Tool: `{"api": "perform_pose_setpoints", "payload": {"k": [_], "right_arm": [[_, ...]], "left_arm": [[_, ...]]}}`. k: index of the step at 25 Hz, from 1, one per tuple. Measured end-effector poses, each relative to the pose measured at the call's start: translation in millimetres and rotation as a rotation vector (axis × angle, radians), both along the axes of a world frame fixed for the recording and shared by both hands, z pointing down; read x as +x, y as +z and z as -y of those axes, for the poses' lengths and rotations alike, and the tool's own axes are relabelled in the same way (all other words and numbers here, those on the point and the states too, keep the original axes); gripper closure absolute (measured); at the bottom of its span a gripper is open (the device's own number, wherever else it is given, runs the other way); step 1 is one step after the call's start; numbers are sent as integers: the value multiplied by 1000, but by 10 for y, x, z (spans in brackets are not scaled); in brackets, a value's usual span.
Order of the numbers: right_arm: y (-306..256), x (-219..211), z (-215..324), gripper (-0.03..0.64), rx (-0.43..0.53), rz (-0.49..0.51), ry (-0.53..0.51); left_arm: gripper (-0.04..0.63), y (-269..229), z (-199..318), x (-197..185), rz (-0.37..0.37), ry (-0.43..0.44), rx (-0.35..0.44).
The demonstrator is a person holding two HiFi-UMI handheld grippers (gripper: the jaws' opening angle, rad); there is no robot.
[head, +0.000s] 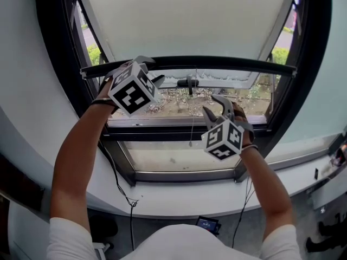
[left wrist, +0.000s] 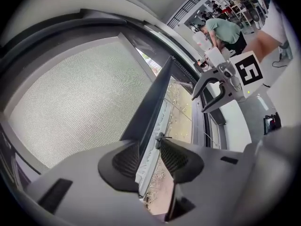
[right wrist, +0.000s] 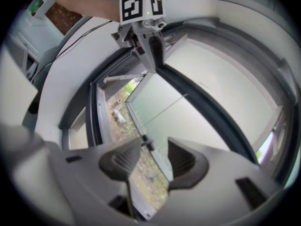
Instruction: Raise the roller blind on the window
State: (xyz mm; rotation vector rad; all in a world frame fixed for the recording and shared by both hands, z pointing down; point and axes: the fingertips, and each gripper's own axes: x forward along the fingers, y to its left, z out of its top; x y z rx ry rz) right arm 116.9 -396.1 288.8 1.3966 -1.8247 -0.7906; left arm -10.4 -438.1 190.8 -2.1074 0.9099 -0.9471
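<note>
The pale roller blind (head: pixel 184 20) covers the upper window and ends in a dark bottom bar (head: pixel 227 63). My left gripper (head: pixel 150 70) is on the bar's left part, one finger above it and one below, shut on it. In the left gripper view the bar (left wrist: pixel 155 98) runs down between the pads (left wrist: pixel 127 160), with the fabric (left wrist: pixel 80 98) to the left. My right gripper (head: pixel 212 106) hangs below the bar, right of centre, open and empty. A thin cord (head: pixel 192 112) hangs from the bar's middle. In the right gripper view the bar (right wrist: pixel 207 102) crosses above the open jaws.
Below the blind, an open sash with a handle (head: pixel 190 83) shows the ground outside. A white sill (head: pixel 179 194) curves along the bottom, and a black cable (head: pixel 116 172) drops over it. People (left wrist: pixel 225 29) stand in the room behind.
</note>
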Motion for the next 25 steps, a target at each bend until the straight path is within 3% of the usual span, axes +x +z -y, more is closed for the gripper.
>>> {"api": "perform_pose_setpoints", "payload": {"k": [7, 20, 25], "right_arm": [[59, -9, 3, 445, -22, 21, -7], [216, -114, 22, 445, -72, 50, -36], [210, -156, 35, 445, -80, 58, -46]], "left_arm": [[441, -412, -20, 10, -48, -3, 46], [443, -719, -9, 6, -58, 1, 84], [443, -959, -17, 10, -62, 0, 143]]}}
